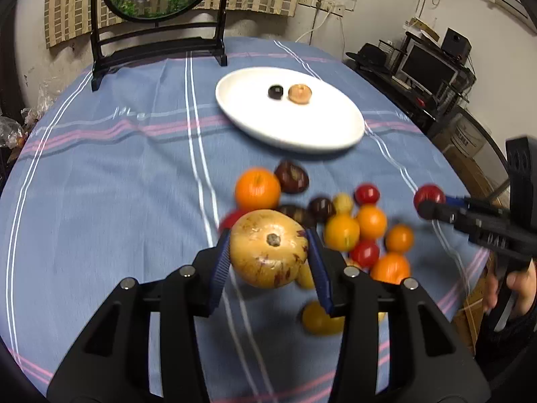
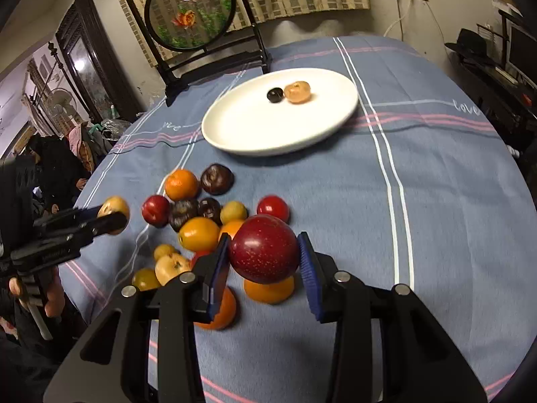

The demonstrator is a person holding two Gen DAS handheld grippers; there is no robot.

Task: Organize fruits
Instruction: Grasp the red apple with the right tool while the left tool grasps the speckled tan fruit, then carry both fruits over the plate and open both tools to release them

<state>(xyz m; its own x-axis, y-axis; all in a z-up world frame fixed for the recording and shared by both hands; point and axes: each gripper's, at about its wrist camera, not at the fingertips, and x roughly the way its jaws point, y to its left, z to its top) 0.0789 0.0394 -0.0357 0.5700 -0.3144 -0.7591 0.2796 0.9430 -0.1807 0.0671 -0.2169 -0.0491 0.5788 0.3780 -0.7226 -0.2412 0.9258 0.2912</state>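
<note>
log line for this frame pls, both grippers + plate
left gripper: shut on tan speckled round fruit | right gripper: shut on dark red round fruit | white oval plate: two small fruits

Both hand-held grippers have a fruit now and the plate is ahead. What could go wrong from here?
1. The left hand-held gripper pinches a round yellow fruit only at its sides; it could slip out on the way.
2. The right hand-held gripper grips a smooth red fruit the same way.
3. The white plate is shallow and holds two small fruits; a dropped fruit might roll off or knock them.
</note>
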